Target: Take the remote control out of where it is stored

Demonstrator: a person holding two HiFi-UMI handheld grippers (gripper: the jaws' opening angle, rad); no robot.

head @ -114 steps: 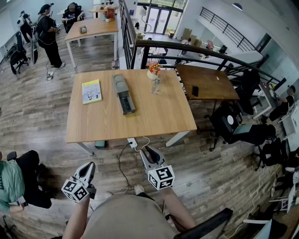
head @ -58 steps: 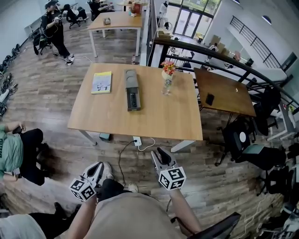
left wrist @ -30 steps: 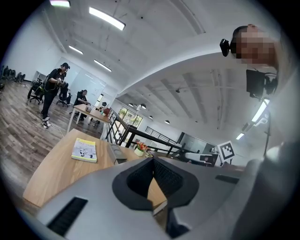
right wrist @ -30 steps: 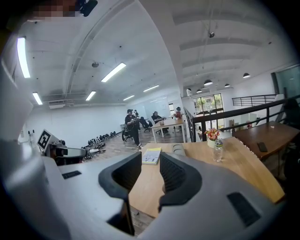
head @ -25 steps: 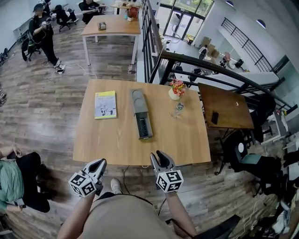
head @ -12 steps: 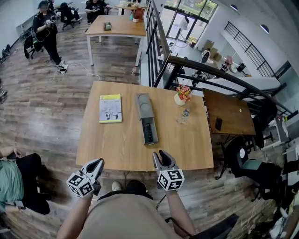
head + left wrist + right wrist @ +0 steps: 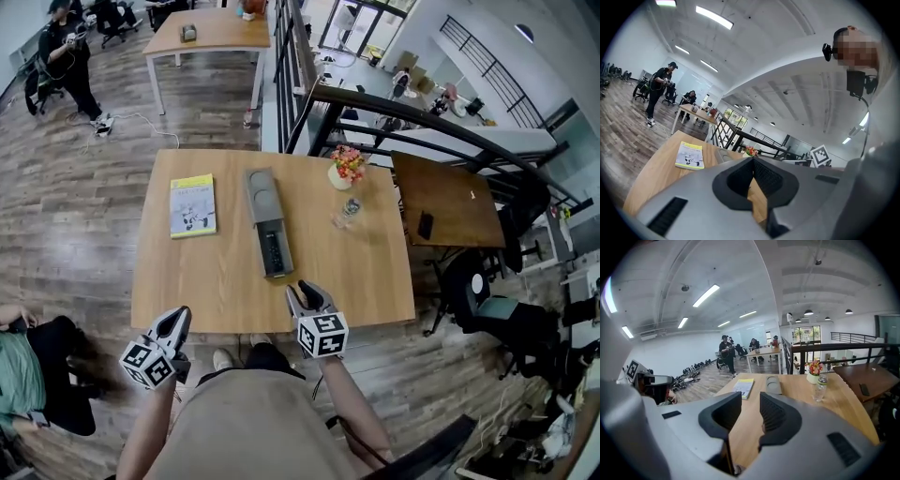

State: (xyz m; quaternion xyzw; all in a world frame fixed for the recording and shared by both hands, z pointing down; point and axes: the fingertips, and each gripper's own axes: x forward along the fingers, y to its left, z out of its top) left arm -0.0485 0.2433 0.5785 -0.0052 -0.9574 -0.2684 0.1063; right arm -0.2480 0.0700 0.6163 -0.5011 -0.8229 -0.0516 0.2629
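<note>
A long grey storage box (image 7: 267, 217) lies along the middle of the wooden table (image 7: 206, 281). A black remote control (image 7: 272, 251) rests in the box's near half, and two round recesses fill the far half. My right gripper (image 7: 302, 289) hovers over the table's near edge, just in front of the box's near end, shut with nothing between its pads. My left gripper (image 7: 178, 315) hangs off the near edge to the left, also shut and empty. The right gripper view shows the box (image 7: 774, 385) ahead of the right gripper (image 7: 750, 399). In the left gripper view the left gripper (image 7: 752, 161) points across the table.
A yellow book (image 7: 192, 205) lies left of the box. A flower vase (image 7: 345, 169) and a water bottle (image 7: 345, 213) stand to its right. A dark side table (image 7: 459, 202) with a phone, a black railing and chairs are on the right. A seated person (image 7: 19, 366) is at left.
The table has come closer and shifted left in the head view. My right gripper has advanced from the floor side to over the near edge. Both grippers stay shut.
</note>
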